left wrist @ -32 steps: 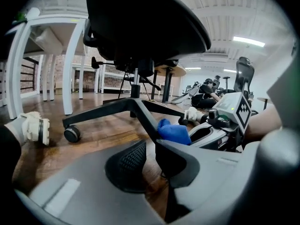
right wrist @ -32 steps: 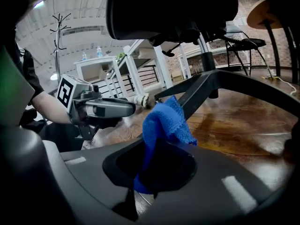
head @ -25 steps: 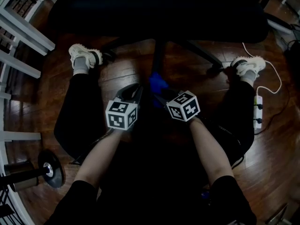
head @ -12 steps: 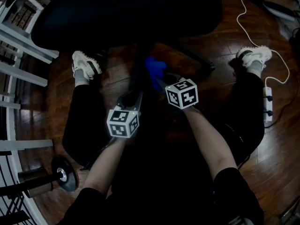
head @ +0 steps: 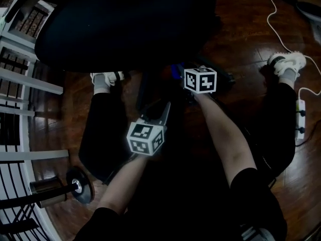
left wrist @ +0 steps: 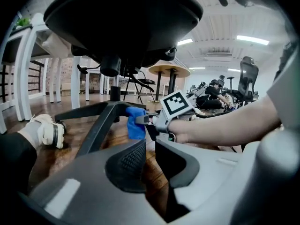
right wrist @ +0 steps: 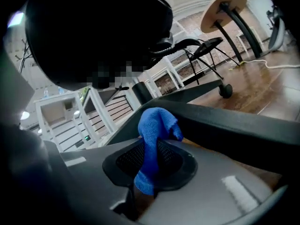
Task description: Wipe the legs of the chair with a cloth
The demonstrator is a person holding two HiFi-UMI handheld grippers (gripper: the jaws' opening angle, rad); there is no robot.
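The black office chair's seat [head: 125,24] fills the top of the head view. My right gripper [right wrist: 150,172] is shut on a blue cloth [right wrist: 157,123], whose bunched top lies against a dark chair leg [right wrist: 243,135]. In the left gripper view the cloth [left wrist: 136,123] sits on the base next to a slanting leg [left wrist: 101,125], with the right gripper's marker cube [left wrist: 176,104] behind it. From above, the right gripper [head: 178,73] reaches under the seat's edge. My left gripper [head: 163,109] hangs back, shut and with nothing in it [left wrist: 149,146].
The person's legs and white shoes [head: 105,79] flank the base. A dumbbell [head: 55,190] lies at lower left beside white railings [head: 25,79]. A power strip [head: 300,119] and white cable [head: 273,9] lie at right. A caster [right wrist: 226,90] ends a far leg.
My right gripper has carried the blue cloth away from me along the leg, farther under the seat. The left gripper has stayed about where it was, still shut.
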